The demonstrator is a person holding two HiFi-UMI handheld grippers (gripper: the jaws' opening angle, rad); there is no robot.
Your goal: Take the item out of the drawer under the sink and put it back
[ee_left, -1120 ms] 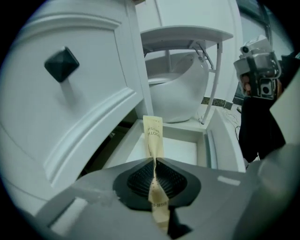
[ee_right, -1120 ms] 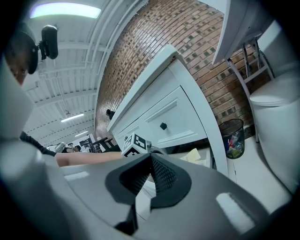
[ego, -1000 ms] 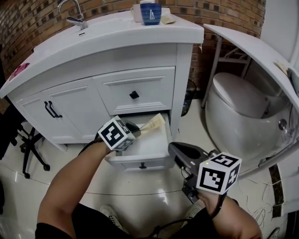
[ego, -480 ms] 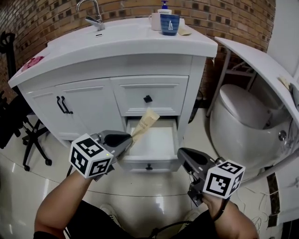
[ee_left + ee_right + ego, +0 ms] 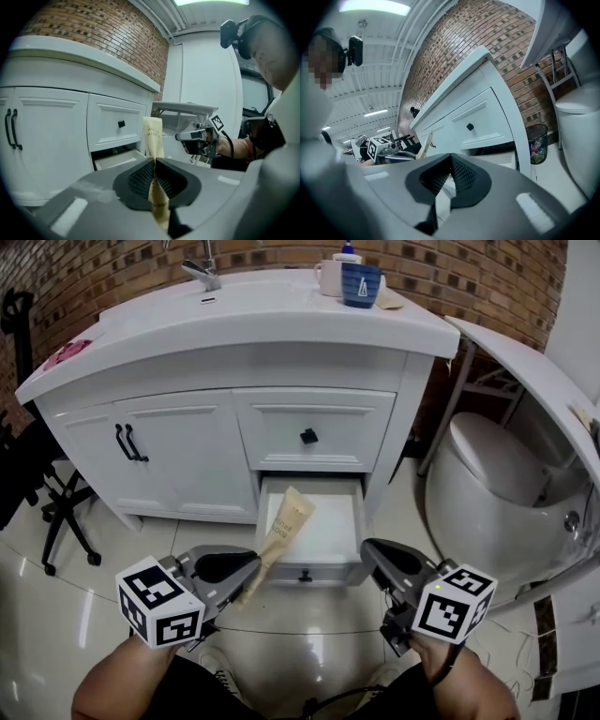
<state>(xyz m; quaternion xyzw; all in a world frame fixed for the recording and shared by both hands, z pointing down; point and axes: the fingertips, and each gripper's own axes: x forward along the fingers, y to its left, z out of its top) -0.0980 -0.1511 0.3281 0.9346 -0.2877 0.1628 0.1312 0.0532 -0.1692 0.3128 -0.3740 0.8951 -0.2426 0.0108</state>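
Observation:
A flat tan packet (image 5: 284, 521) with print on it is held over the front of the open bottom drawer (image 5: 345, 521) under the sink. My left gripper (image 5: 255, 564) is shut on the packet's lower end, just in front of the drawer, and the packet slants up over the drawer. In the left gripper view the packet (image 5: 153, 136) stands up from between the closed pads (image 5: 140, 178). My right gripper (image 5: 367, 547) hangs by the drawer's right front corner, shut, with nothing in it. The drawer's inside looks bare and white.
The white vanity (image 5: 187, 446) has a shut upper drawer (image 5: 308, 436) and double doors (image 5: 127, 442). A blue cup (image 5: 360, 282) and a faucet (image 5: 203, 270) stand on top. A toilet (image 5: 497, 493) stands at the right, a black chair (image 5: 47, 512) at the left and a bin (image 5: 536, 140) beside the vanity.
My left gripper has drawn back out of the drawer toward me and up, carrying the tan packet with it. The right gripper has stayed where it was.

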